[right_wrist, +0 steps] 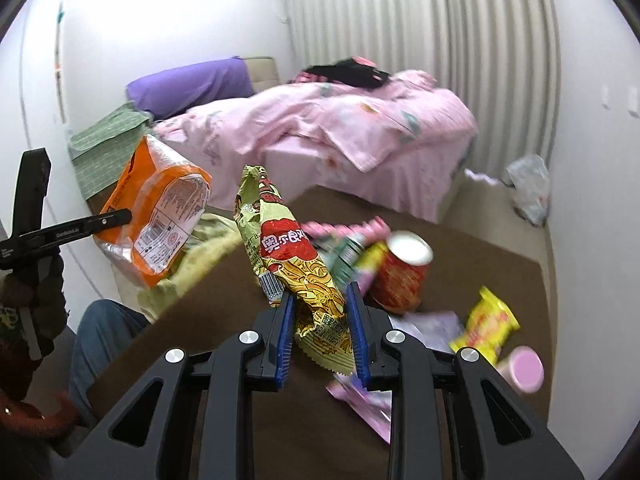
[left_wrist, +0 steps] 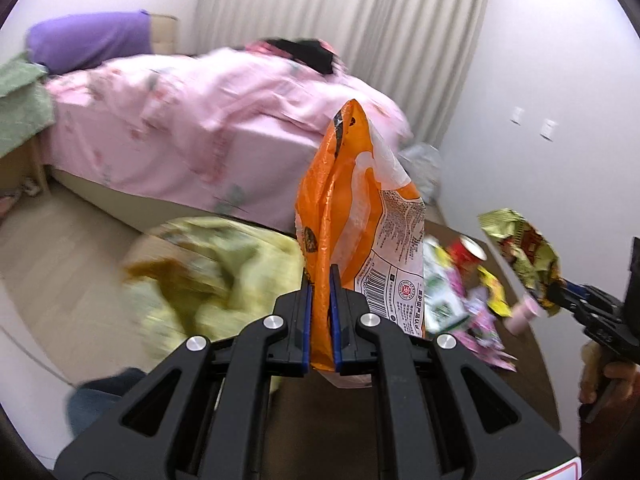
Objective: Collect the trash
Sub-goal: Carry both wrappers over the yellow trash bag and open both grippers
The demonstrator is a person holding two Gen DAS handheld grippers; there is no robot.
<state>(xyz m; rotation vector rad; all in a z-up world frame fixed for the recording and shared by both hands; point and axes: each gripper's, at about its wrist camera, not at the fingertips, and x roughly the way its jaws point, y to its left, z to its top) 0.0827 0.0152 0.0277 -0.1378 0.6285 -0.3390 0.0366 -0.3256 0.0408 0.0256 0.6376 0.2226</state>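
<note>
- Left gripper [left_wrist: 320, 312] clamped on orange bag [left_wrist: 352, 208], held upright above the table [right_wrist: 460, 240]
- Right gripper [right_wrist: 320, 332] pinching green-yellow wrapper [right_wrist: 288, 248], lifted off table
- Red cup [right_wrist: 404, 268], yellow packet [right_wrist: 486, 324], pink wrappers [right_wrist: 364, 404] lie on table

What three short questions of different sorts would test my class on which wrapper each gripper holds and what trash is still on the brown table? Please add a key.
1. True or false: the left gripper is shut on the orange bag.
2. Which does the right gripper hold? A) the red cup B) the green and red wrapper C) the yellow packet
3. Fill in: the pink-capped bottle lies on the brown ____.

Key: 1 true; 2 B; 3 table.
</note>
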